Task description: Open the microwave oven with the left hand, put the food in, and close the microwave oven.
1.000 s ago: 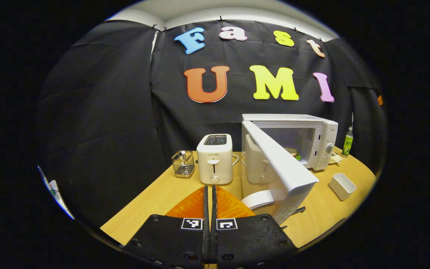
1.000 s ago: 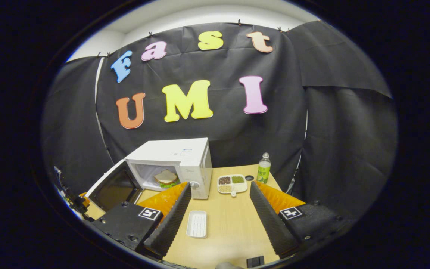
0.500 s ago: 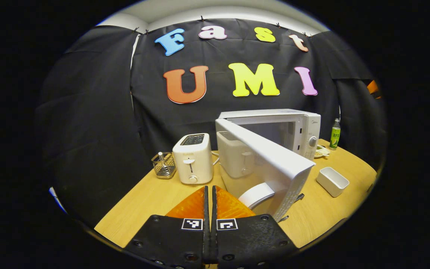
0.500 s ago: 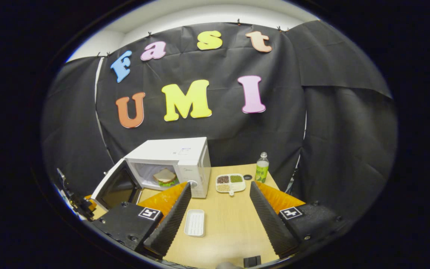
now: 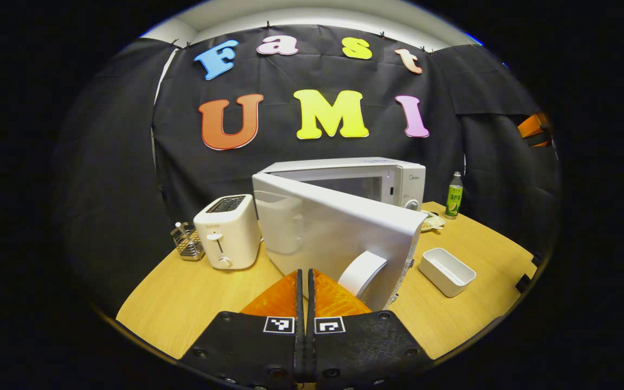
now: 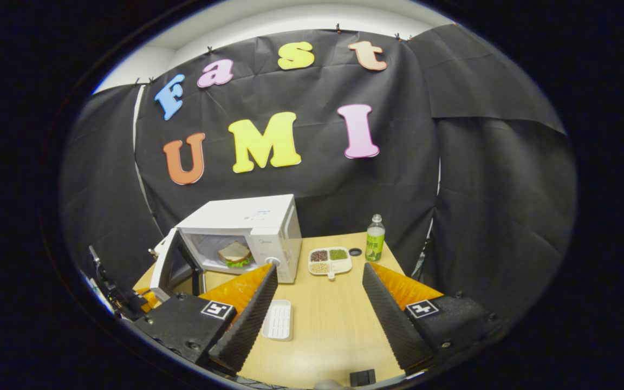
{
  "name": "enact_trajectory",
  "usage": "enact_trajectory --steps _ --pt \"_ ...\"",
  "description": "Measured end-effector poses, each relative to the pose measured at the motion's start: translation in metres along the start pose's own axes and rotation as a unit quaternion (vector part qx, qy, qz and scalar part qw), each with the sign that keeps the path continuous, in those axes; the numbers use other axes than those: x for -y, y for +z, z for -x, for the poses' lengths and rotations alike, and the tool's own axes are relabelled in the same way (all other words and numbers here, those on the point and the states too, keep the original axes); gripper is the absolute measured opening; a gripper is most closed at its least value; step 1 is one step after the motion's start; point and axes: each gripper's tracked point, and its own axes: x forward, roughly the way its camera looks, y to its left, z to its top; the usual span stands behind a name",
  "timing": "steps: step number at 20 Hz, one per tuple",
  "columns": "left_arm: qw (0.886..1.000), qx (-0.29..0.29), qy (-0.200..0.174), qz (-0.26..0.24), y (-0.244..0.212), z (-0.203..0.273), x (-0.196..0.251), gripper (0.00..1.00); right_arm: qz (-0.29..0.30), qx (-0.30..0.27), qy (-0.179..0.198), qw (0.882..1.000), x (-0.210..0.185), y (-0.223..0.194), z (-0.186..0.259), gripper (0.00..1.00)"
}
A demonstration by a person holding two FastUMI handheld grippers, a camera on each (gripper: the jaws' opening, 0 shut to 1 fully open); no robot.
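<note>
1. Left tool point(image 5: 305, 281): fingers pressed together, nothing between them, pointing at the outer face of the microwave door point(image 5: 339, 235), just short of its white handle point(image 5: 362, 272) at 1 o'clock.
2. Microwave oven point(image 6: 247, 230): white, on the wooden desk point(image 6: 323, 319); door partly ajar, swung out on the hinge at its left side.
3. Sandwich point(image 6: 234, 253): lies inside the oven cavity.
4. Right tool point(image 6: 317, 303): fingers spread wide, holding nothing, above the desk.
5. White tray point(image 6: 278, 319): on the desk between the right tool's fingers, close to the left finger.
6. Toaster point(image 5: 228, 231): at 9 o'clock of the door.
7. Green bottle point(image 6: 375, 245) and divided dish point(image 6: 330, 260): at 3 o'clock of the oven.
</note>
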Motion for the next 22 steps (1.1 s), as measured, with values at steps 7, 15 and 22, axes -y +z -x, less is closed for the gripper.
enact_trajectory --steps 7,15,22 --pt "0.999 0.003 -0.045 -0.008 0.015 -0.042 0.060 0.00 -0.014 -0.005 -0.005 1.000 0.016 0.002 -0.008 1.00" --pt "0.999 0.000 -0.054 -0.004 0.032 -0.099 0.100 0.00 -0.022 0.001 -0.001 1.000 0.033 0.018 -0.031 0.92" --pt "0.998 0.003 -0.055 -0.001 0.046 -0.146 0.122 0.00 -0.016 -0.005 0.002 1.000 0.045 0.022 -0.051 1.00"
